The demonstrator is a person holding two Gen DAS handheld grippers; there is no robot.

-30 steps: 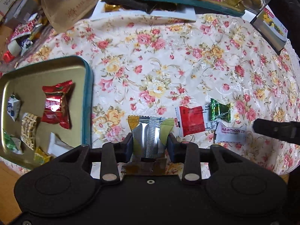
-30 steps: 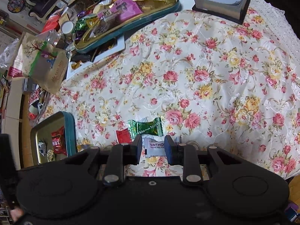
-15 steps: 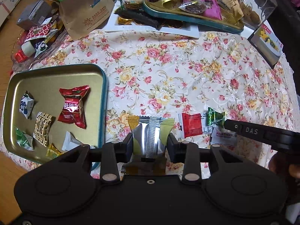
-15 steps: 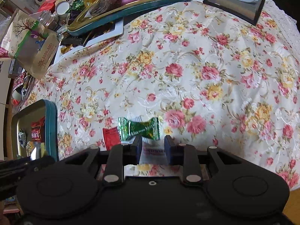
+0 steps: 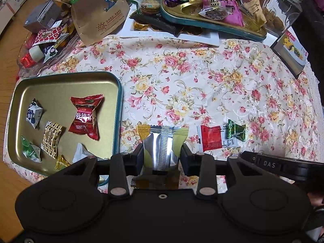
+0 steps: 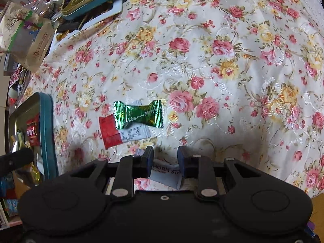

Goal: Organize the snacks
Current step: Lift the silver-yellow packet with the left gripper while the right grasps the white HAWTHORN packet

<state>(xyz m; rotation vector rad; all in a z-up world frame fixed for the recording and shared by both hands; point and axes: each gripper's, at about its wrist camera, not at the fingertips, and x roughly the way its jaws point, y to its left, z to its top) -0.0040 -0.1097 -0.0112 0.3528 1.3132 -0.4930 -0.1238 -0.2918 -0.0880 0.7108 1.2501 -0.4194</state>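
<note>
The left gripper [image 5: 162,158], clenched on a silver packet [image 5: 161,147] beside the tray [image 5: 119,109], risks dropping it short, while the right gripper [image 6: 165,162] straddles a white packet [image 6: 166,172], grip unclear.

Gold tins [image 5: 60,85]: two
Sweets in the near tin: seven
Loose packets on the cloth: two
Packets held in grippers: two
Glass jars [image 5: 283,6]: two
</note>
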